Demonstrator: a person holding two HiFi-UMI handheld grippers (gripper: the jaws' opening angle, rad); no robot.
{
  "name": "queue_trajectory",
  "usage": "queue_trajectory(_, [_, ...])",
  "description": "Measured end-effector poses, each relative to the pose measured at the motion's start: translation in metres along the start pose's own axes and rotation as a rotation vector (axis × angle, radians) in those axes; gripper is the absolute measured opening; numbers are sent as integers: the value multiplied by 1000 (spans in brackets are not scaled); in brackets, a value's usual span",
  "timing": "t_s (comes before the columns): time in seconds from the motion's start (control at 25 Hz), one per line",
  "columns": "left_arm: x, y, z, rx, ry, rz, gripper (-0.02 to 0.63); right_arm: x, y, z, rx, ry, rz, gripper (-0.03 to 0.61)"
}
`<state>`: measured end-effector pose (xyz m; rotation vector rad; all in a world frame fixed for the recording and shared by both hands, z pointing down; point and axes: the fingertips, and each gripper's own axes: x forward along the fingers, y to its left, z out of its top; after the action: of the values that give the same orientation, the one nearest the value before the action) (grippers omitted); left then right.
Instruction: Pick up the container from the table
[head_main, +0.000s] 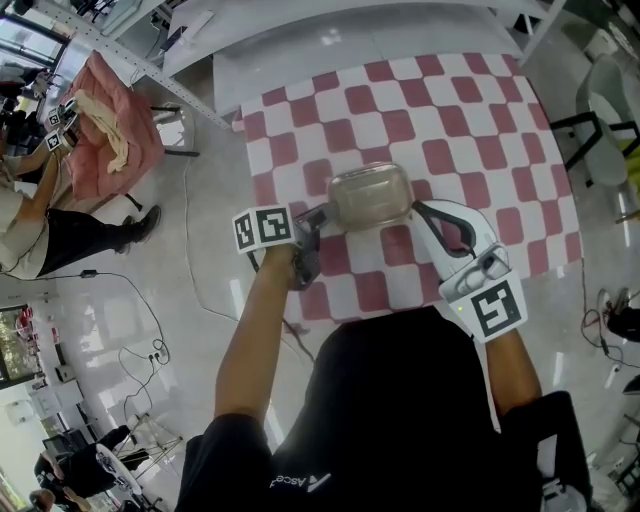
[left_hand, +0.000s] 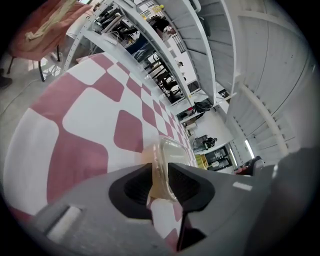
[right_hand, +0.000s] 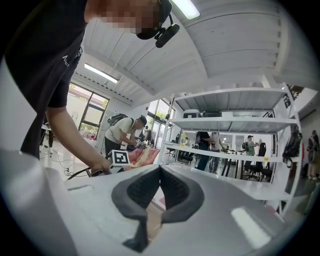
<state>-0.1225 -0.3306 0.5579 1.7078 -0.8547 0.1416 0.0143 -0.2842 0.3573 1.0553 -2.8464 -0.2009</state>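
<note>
A clear plastic container (head_main: 370, 197) with a lid lies on the red-and-white checked tablecloth (head_main: 480, 130), near the table's front edge. My left gripper (head_main: 322, 216) comes at it from the left. In the left gripper view the container's rim (left_hand: 167, 160) stands between the dark pads (left_hand: 137, 187), which press on it from both sides. My right gripper (head_main: 418, 209) lies level against the container's right side. In the right gripper view its jaws (right_hand: 160, 170) meet at the tips, and a tan strip shows in the slit below them. I cannot tell whether that gripper pinches the rim.
The table's front edge runs just below the container, close to my body. Left of the table there is a chair with pink cloth (head_main: 112, 135), a standing person (head_main: 40, 225) and cables on the floor (head_main: 200, 290). White chairs (head_main: 610, 110) stand at the right. Metal shelves (right_hand: 235, 125) fill the background.
</note>
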Motion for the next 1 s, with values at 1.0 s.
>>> queue_trajectory(1.0, [-35, -61, 7, -11, -115, -44, 46, -17, -13, 1, 21, -23, -23, 3])
